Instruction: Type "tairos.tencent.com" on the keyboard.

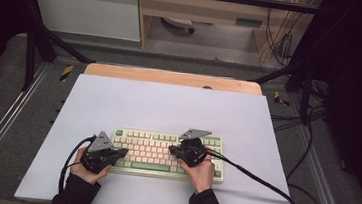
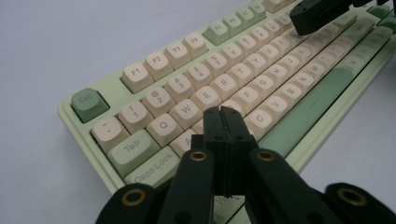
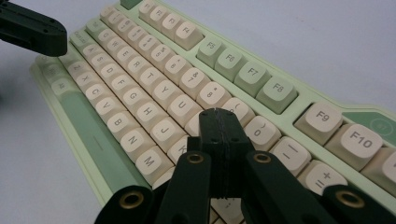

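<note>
Bare mat point(image 1: 168, 111) (beyond keyboard point(image 1: 146, 154))

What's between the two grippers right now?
Just keys of the keyboard: in the high view the left gripper and right gripper, both shut, sit over its two ends, with bare letter rows between them.
</note>
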A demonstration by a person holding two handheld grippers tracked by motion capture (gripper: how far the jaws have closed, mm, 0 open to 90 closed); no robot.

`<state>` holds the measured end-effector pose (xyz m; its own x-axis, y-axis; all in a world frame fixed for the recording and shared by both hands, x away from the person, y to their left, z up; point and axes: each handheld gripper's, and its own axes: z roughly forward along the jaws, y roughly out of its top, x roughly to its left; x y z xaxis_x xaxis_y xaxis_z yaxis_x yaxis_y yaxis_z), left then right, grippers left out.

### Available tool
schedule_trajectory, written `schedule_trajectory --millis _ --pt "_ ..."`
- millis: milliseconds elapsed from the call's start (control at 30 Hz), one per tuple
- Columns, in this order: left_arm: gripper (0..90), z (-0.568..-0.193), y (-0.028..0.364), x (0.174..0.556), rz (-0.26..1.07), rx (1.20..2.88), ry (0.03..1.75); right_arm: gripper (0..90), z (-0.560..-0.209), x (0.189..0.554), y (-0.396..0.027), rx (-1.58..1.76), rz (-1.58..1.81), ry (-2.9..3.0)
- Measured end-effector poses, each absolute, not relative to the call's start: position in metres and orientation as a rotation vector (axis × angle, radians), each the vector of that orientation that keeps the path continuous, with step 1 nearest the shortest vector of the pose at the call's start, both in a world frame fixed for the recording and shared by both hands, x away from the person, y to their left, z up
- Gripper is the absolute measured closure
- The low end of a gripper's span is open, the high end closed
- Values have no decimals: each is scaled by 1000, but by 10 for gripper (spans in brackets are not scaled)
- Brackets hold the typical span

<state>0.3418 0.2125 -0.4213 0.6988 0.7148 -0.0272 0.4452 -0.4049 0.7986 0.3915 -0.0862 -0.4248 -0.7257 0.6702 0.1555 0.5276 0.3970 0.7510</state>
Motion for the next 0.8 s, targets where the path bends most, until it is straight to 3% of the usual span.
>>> schedule_trajectory --millis 800 --pt "898 -421 213 343 397 2063 882 900 -420 385 -88 1048 1233 2486"
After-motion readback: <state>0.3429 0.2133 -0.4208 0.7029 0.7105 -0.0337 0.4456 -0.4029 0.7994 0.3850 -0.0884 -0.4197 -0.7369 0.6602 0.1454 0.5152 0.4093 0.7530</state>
